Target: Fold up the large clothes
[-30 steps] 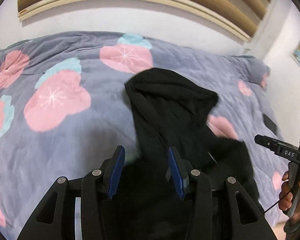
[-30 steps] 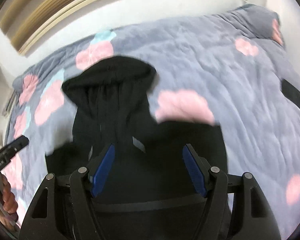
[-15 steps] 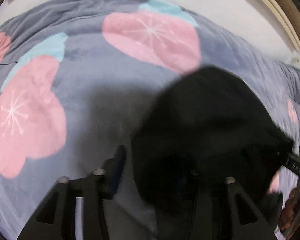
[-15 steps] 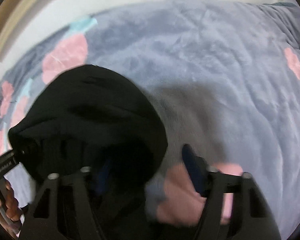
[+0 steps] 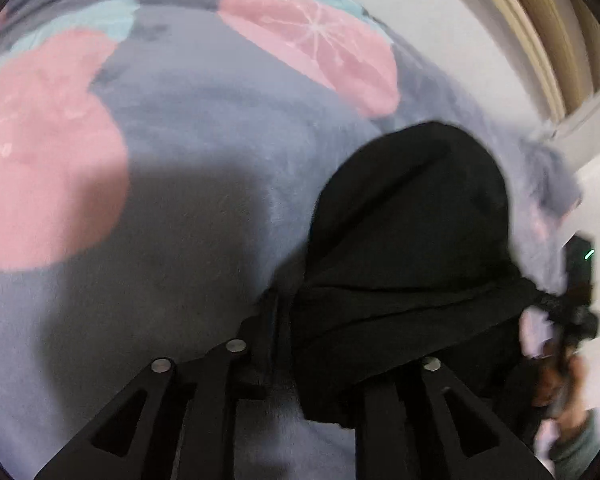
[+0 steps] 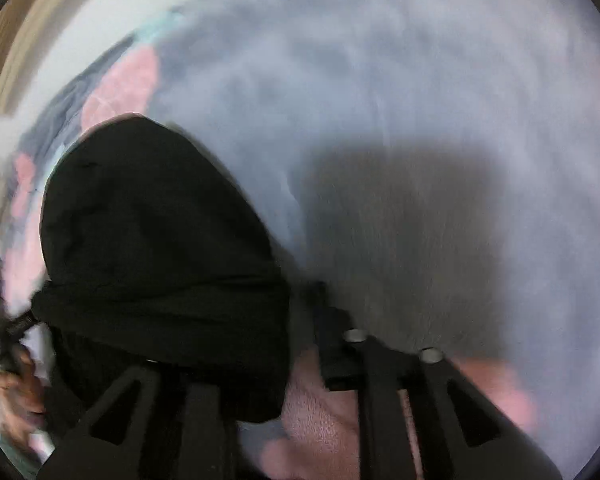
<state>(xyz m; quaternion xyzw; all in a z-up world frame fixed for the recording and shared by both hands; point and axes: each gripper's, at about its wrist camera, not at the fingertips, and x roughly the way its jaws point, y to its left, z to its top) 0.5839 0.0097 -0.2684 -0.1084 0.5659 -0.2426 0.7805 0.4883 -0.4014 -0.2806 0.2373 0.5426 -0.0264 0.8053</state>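
Observation:
A black hooded garment (image 5: pixel 412 248) hangs bunched over the grey flowered blanket (image 5: pixel 188 168); it also shows in the right wrist view (image 6: pixel 156 240). My left gripper (image 5: pixel 320 344) has the cloth draped over its right finger, and the fingertips are hidden. My right gripper (image 6: pixel 268 344) has the cloth over its left finger, tips hidden too. The garment stretches taut between the two grippers. The right gripper also shows at the left wrist view's right edge (image 5: pixel 576 304), with cloth at its tip. The left gripper shows at the right wrist view's left edge (image 6: pixel 4 332).
The blanket (image 6: pixel 420 120) with pink and teal flowers covers the bed. A white wall (image 5: pixel 440 32) and wooden slats (image 5: pixel 560 20) lie beyond the bed's far edge.
Both grippers have closed in on the garment and lifted it forward, toward the hood. The flat body of the garment is now bunched and folded over the hood. The blue pads are now covered.

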